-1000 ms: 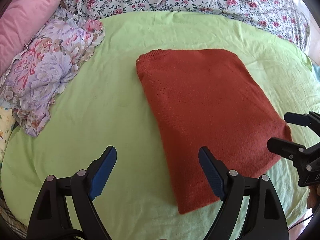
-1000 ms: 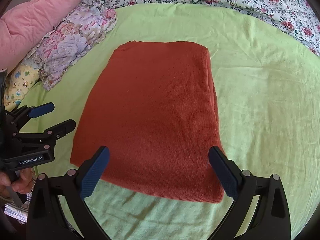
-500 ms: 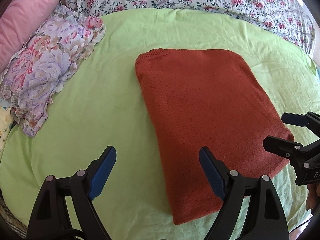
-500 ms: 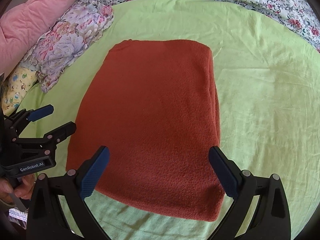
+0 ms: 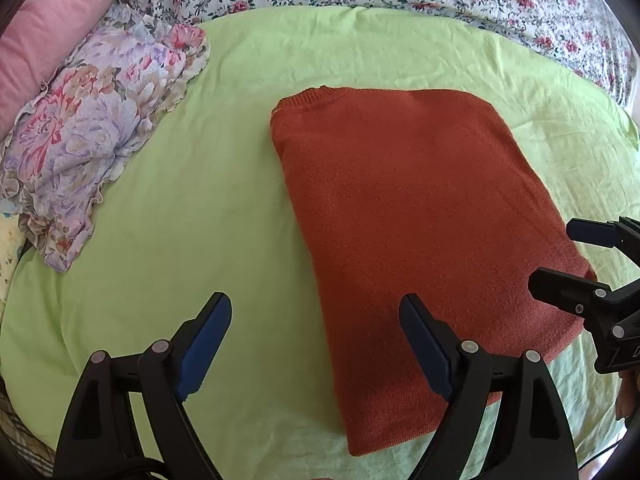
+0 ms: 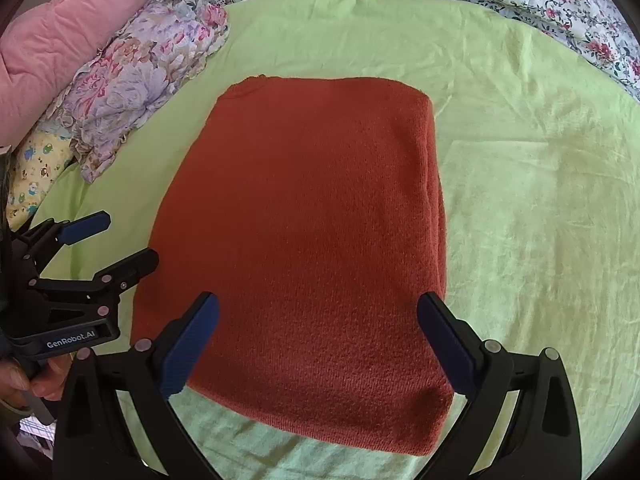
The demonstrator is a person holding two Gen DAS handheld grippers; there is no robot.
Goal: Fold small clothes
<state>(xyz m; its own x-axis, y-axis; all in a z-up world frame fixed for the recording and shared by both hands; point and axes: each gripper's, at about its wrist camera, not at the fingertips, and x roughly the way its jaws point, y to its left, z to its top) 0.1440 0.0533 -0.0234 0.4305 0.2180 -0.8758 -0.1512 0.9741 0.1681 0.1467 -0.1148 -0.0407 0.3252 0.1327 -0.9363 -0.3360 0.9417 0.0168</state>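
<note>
Over the last second I have eased both grippers forward over the bed. My left gripper (image 5: pixel 316 340) now has more of the rust sweater (image 5: pixel 420 216) under its right finger. My right gripper (image 6: pixel 318 340) sits further over the sweater's near edge, which has slid down in its view.

Green sheet (image 5: pixel 224 184) bears folded rust sweater (image 5: pixel 408 208), floral cloth (image 5: pixel 92 132)

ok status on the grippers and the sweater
Left hand-held gripper open, empty. Right hand-held gripper open, empty. Rust sweater folded flat on green sheet. Nothing in the way.
</note>
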